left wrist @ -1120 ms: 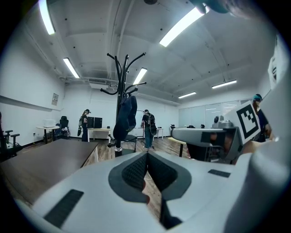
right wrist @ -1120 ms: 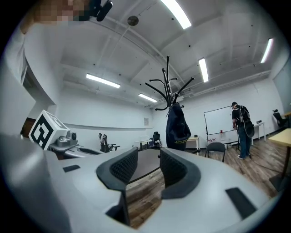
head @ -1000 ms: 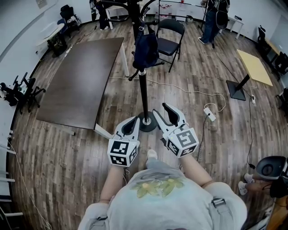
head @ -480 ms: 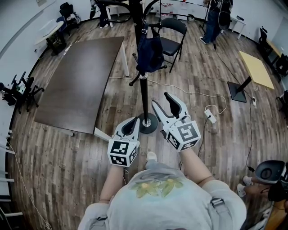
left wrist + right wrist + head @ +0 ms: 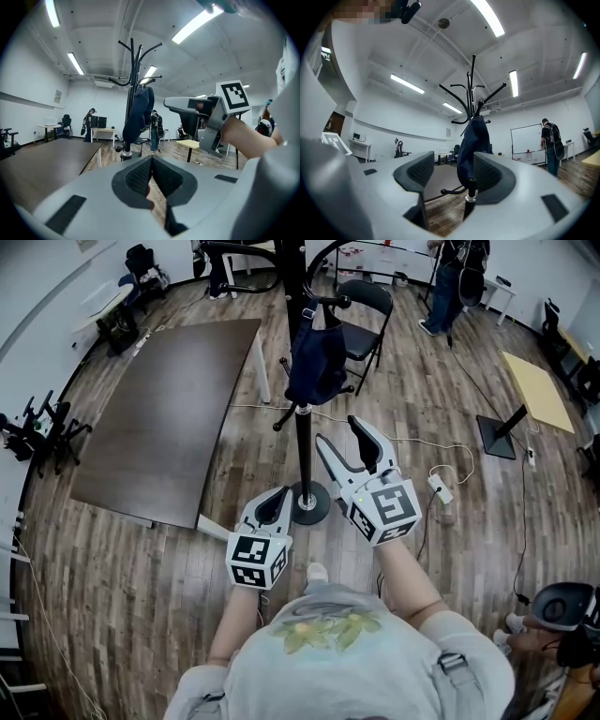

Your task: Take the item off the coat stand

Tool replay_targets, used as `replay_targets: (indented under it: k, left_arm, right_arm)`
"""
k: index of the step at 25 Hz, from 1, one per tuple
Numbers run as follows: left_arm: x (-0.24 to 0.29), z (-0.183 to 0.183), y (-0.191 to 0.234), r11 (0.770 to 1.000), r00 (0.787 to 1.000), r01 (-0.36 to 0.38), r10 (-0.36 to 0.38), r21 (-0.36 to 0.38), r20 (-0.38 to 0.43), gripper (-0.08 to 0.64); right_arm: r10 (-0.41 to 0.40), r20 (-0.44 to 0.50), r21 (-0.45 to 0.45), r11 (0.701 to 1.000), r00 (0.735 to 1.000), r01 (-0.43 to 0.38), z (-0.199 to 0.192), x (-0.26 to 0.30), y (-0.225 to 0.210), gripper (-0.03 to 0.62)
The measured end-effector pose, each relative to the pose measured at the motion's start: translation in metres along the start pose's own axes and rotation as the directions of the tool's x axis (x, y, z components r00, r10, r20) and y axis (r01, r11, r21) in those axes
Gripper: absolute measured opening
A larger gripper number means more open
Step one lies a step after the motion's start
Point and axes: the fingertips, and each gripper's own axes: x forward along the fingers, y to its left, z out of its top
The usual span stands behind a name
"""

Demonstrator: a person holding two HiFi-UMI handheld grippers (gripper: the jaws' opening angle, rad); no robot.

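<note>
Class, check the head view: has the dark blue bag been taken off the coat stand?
No, the dark blue bag hangs from a hook high on the coat stand.

Right gripper (image 5: 452, 169) jaws are opening, lower centre, gripping nothing. Navy bag (image 5: 473, 140) is hanging on black coat stand (image 5: 472, 86) beyond, mid-frame.

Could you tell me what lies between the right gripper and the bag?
Bare air: the right gripper, jaws opening and empty, frames the bag in its view.
</note>
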Motion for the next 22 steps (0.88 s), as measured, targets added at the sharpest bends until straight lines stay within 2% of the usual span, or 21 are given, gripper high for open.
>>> replay_targets:
  k: [9, 15, 22]
  left_arm:
    - [0.014, 0.000, 0.017, 1.000, 1.000, -0.014, 0.014, -0.012, -0.005, 0.015]
    - [0.023, 0.001, 0.023, 1.000, 1.000, -0.023, 0.022, -0.011, -0.009, 0.015]
    - [0.033, 0.007, 0.033, 0.999, 0.999, -0.046, 0.046, -0.007, -0.006, 0.015]
  right_arm:
    - [-0.022, 0.029, -0.012, 1.000, 0.999, 0.023, 0.014, 0.035, -0.019, 0.273]
    - [-0.066, 0.058, -0.025, 0.997, 0.996, 0.068, 0.022, 0.050, -0.032, 0.311]
    - [-0.073, 0.074, -0.024, 0.997, 0.995, 0.075, 0.030, 0.071, -0.043, 0.330]
